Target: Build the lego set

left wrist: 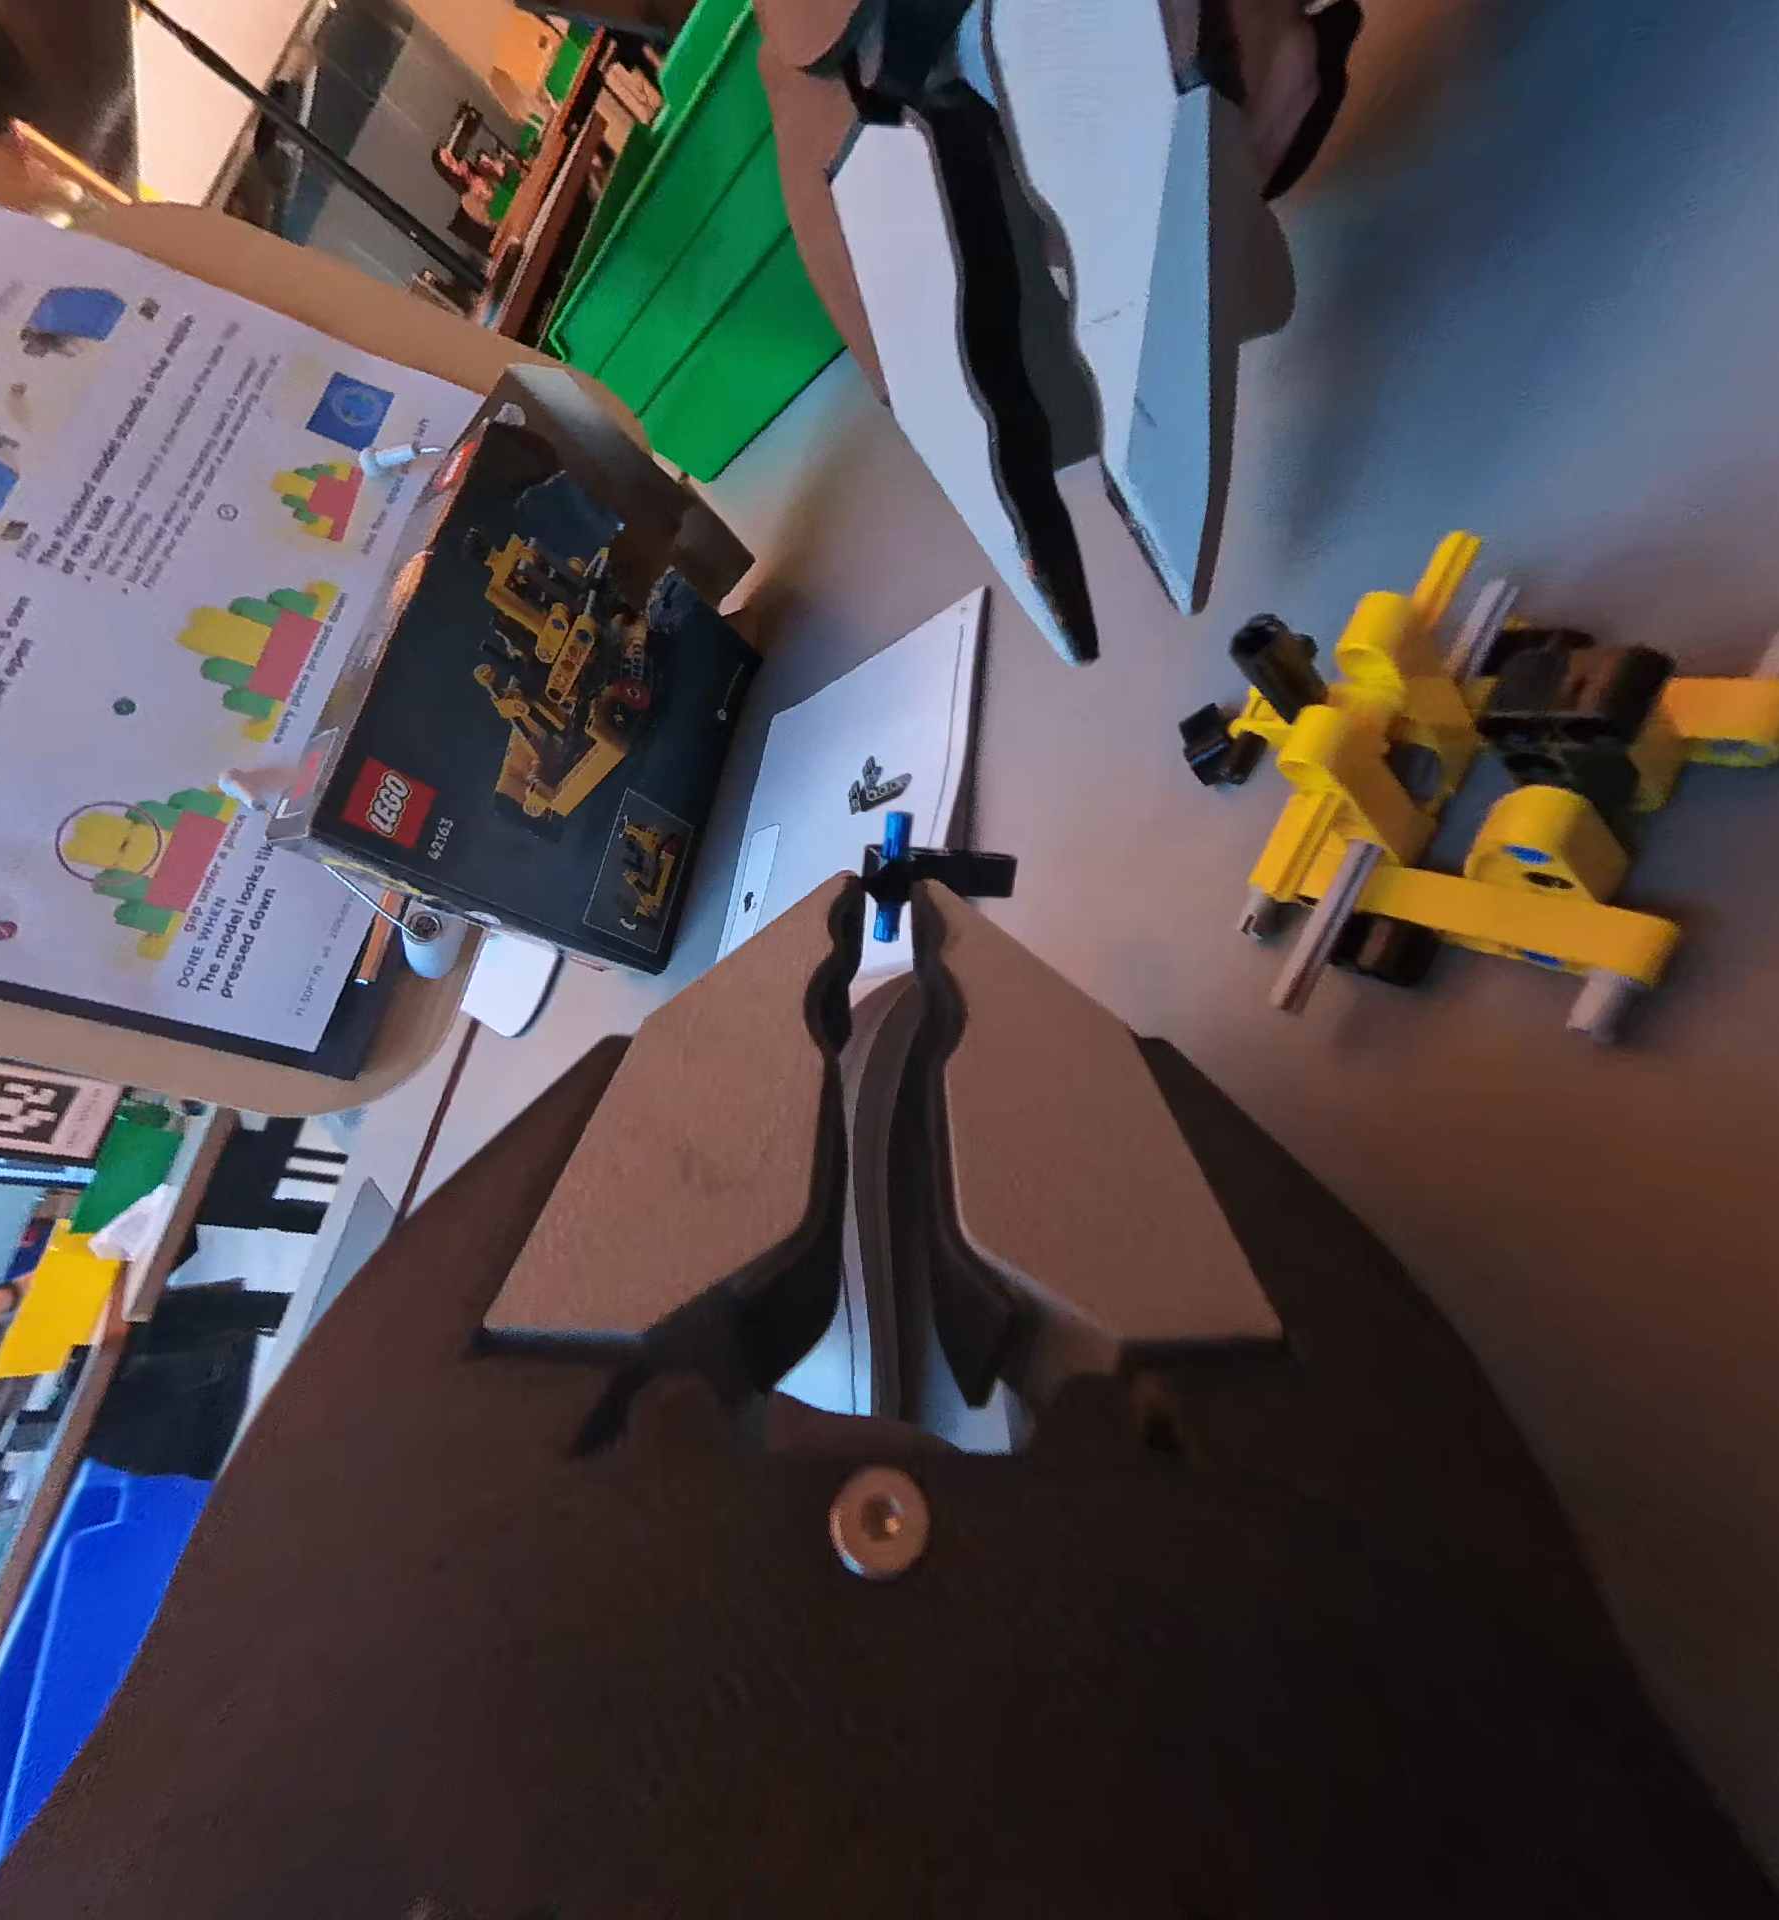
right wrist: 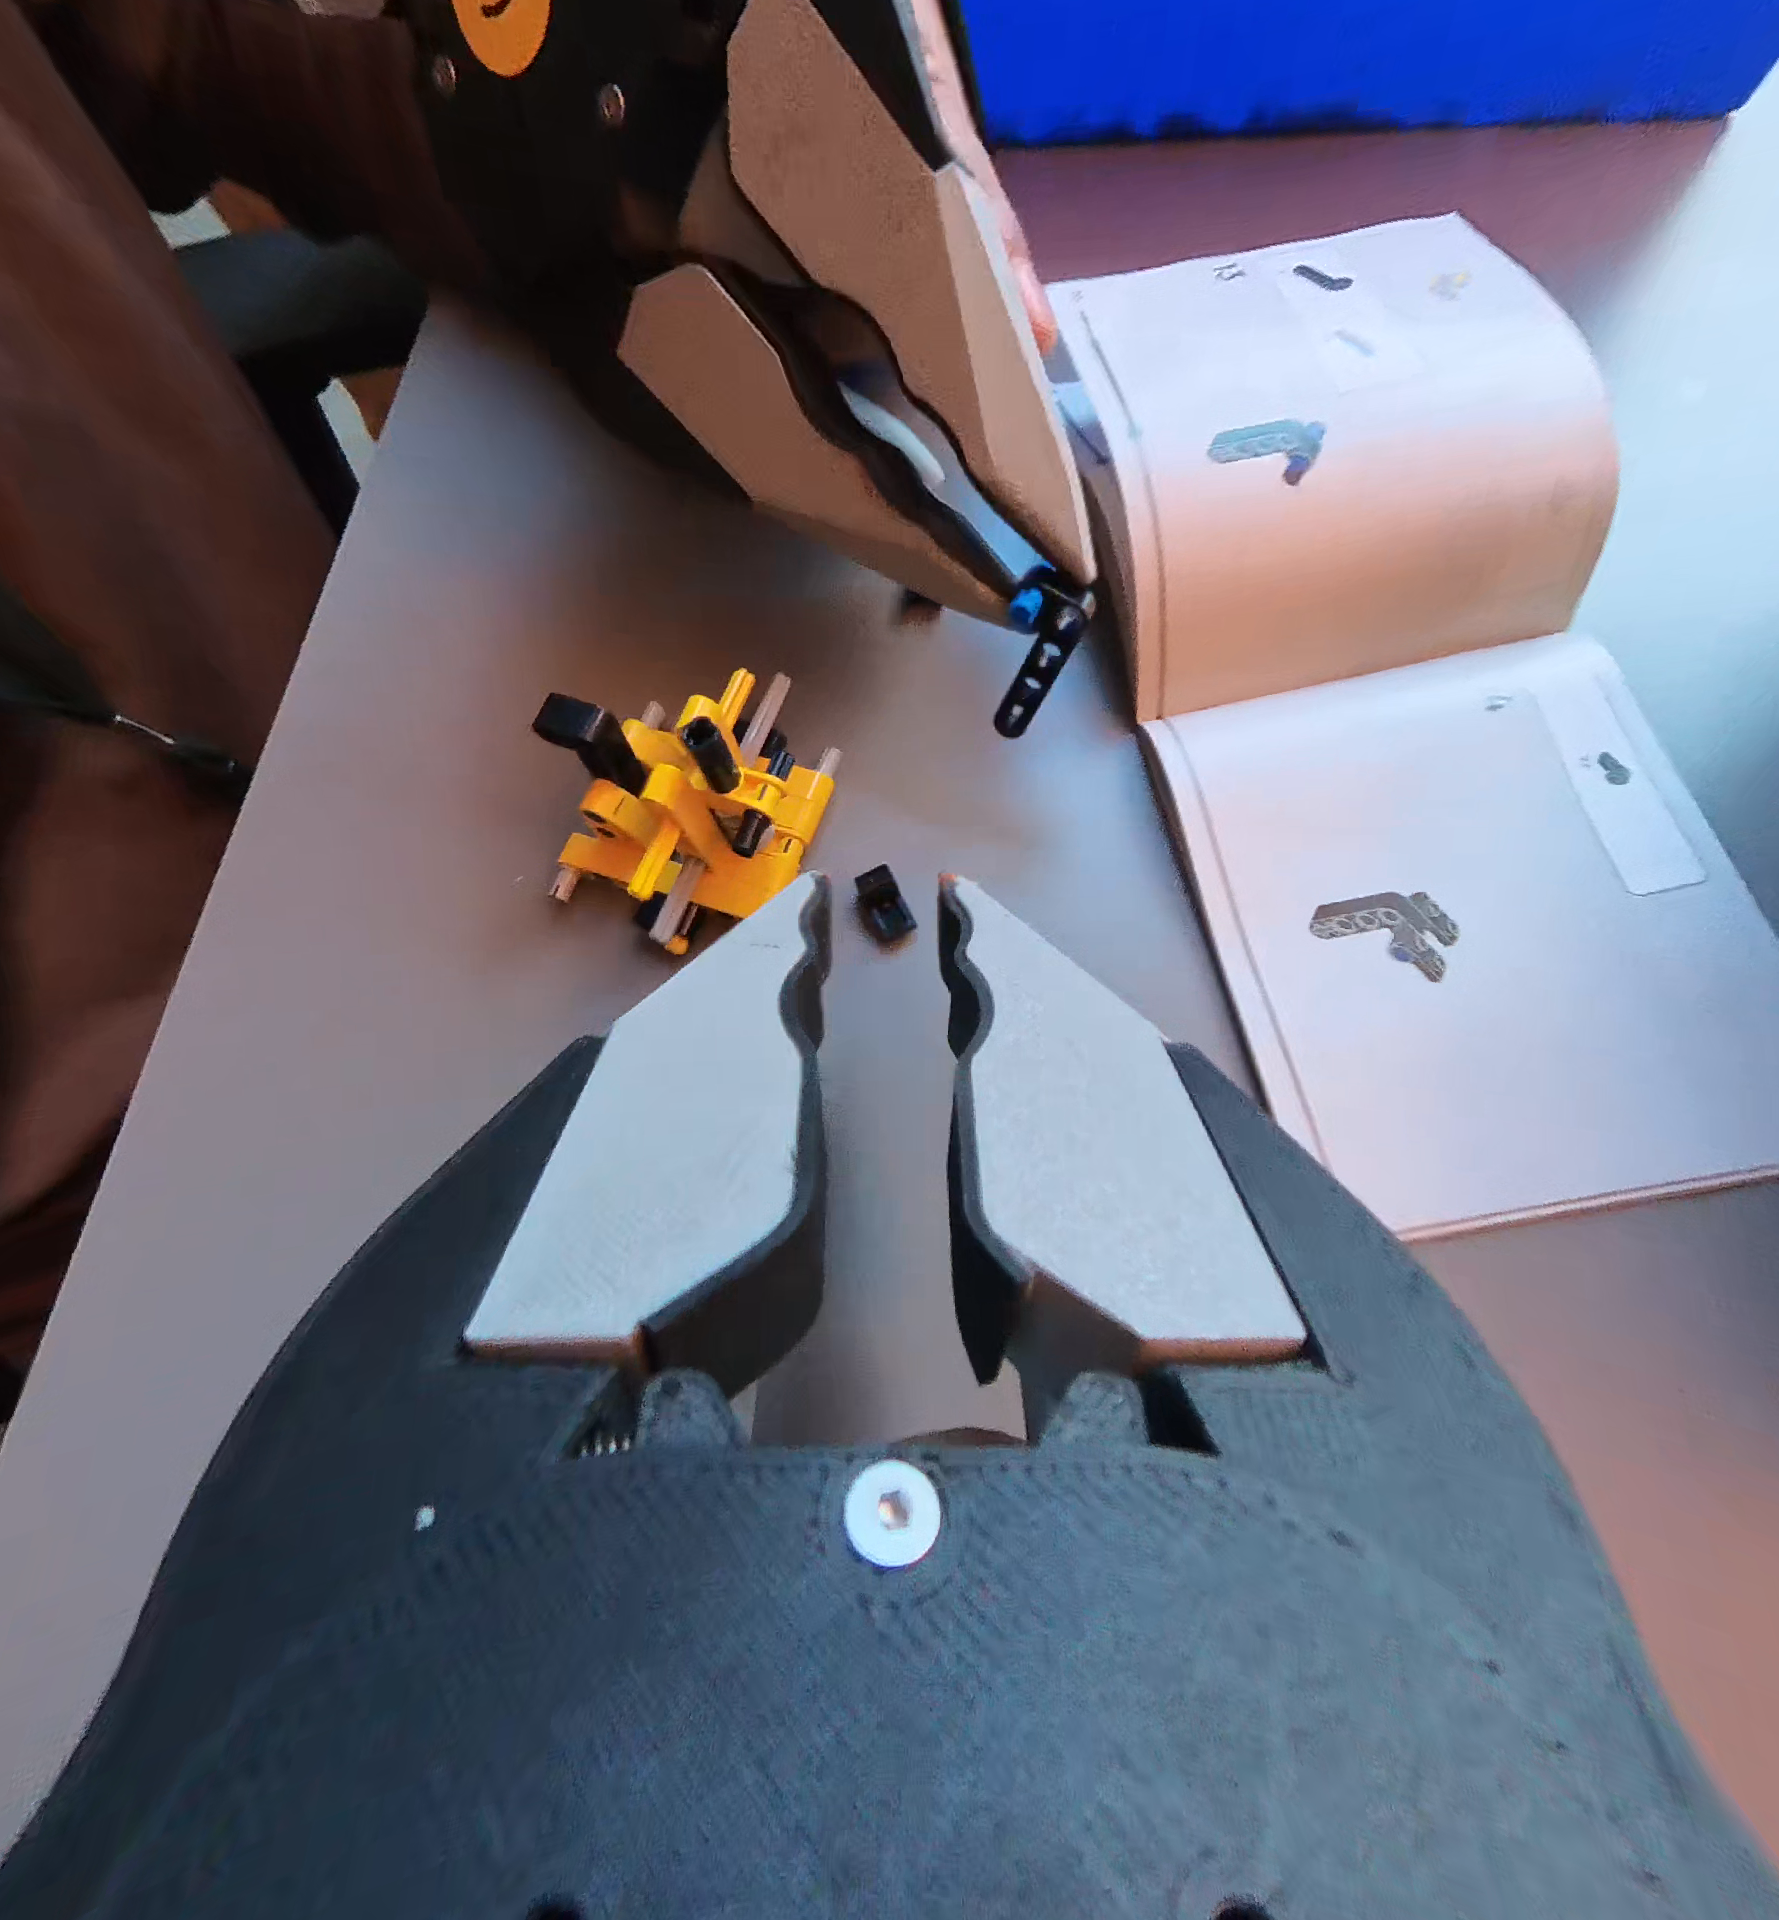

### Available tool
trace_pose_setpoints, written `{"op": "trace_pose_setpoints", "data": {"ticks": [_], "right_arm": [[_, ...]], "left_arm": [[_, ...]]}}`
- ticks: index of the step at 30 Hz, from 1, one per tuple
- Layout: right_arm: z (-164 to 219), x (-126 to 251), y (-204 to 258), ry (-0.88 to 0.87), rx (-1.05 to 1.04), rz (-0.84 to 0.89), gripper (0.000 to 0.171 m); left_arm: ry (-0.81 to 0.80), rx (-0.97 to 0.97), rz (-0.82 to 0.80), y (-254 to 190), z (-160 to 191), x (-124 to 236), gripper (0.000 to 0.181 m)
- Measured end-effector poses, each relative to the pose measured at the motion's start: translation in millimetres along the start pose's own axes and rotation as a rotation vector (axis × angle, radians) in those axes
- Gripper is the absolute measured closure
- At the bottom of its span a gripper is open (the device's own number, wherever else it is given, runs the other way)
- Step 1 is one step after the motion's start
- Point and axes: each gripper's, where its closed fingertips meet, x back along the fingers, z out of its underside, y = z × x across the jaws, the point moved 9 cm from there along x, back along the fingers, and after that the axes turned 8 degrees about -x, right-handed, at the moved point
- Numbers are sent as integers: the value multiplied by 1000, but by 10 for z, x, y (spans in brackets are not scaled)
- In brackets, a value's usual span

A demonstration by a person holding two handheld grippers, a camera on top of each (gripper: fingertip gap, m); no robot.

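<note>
The grey counter [right wrist: 469, 582] carries an open instruction booklet [right wrist: 1487, 935] and, near its edge, the yellow lego model [right wrist: 693, 821]. The right gripper [right wrist: 883, 883] hovers with fingers apart above a small black piece [right wrist: 885, 904]. The left gripper [left wrist: 885, 883] has its fingers clamped on a black beam [right wrist: 1041, 665] with a blue pin [left wrist: 890, 868].

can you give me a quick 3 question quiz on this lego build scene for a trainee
1. True or false: the left hand-held gripper is shut on a black beam with a blue pin.
2. Which lies on the table just ahead of the open right hand-held gripper?
A. a small black piece
B. a red wheel
C. a green brick
3. Fill in: the partly built yellow model rests on the ____ , apart from both grippers.

Key: 1 true; 2 A; 3 table
</note>
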Motion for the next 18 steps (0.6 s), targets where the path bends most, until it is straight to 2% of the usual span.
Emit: {"op": "trace_pose_setpoints", "data": {"ticks": [8,10,18], "right_arm": [[77,-216,31,118,57,35,156],[71,-244,47,117,76,36,166],[13,-189,3,44,85,93,167]], "left_arm": [[-2,-66,19,-70,-5,-18,176],[-1,-85,22,-87,-7,-22,176],[-3,-95,31,-126,-21,-34,176]]}}
